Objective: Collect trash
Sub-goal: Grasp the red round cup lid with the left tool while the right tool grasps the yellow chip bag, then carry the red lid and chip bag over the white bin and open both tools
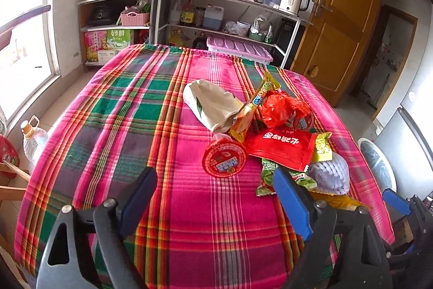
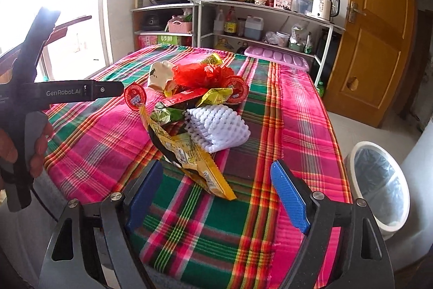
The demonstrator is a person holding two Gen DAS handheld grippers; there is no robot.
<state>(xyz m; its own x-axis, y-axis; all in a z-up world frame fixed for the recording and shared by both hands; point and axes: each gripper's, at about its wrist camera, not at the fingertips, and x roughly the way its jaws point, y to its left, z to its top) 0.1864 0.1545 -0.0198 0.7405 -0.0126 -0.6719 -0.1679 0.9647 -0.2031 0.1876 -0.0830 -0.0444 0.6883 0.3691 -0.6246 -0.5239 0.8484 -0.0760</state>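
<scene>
Two wide-open, empty grippers, left gripper [image 1: 213, 188] and right gripper [image 2: 216, 186], approach the trash pile [image 2: 189, 104] on the plaid tablecloth [image 2: 270, 104]; nothing is collected yet. Next likely: grasp the yellow wrapper [image 2: 197, 167], carry it to the lined bin [image 2: 379, 180] beside the table.

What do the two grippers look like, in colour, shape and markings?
Both the left gripper and the right gripper have black arms with silver rivets, grey frames with triangular cut-outs, and blue textured pads. The left one's black body reads "GenRobot.AI" in white.
</scene>
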